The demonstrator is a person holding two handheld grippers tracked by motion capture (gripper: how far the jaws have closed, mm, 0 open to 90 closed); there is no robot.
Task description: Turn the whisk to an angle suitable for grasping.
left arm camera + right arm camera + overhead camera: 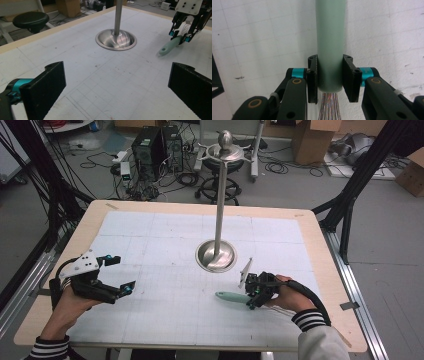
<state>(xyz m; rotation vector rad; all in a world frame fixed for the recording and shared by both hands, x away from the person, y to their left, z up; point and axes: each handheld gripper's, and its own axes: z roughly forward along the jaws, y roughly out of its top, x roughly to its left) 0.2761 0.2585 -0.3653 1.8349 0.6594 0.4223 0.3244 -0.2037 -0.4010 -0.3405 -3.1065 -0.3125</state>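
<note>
The right gripper has its jaws clamped on the pale green handle of a whisk (its thin wires show just behind the jaws), which lies on the tabletop near the steel stand. The left gripper hovers well apart, jaws wide and holding nothing.

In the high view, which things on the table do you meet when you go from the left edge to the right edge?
left gripper → steel stand → pale green whisk handle → right gripper, shut on that handle.
</note>
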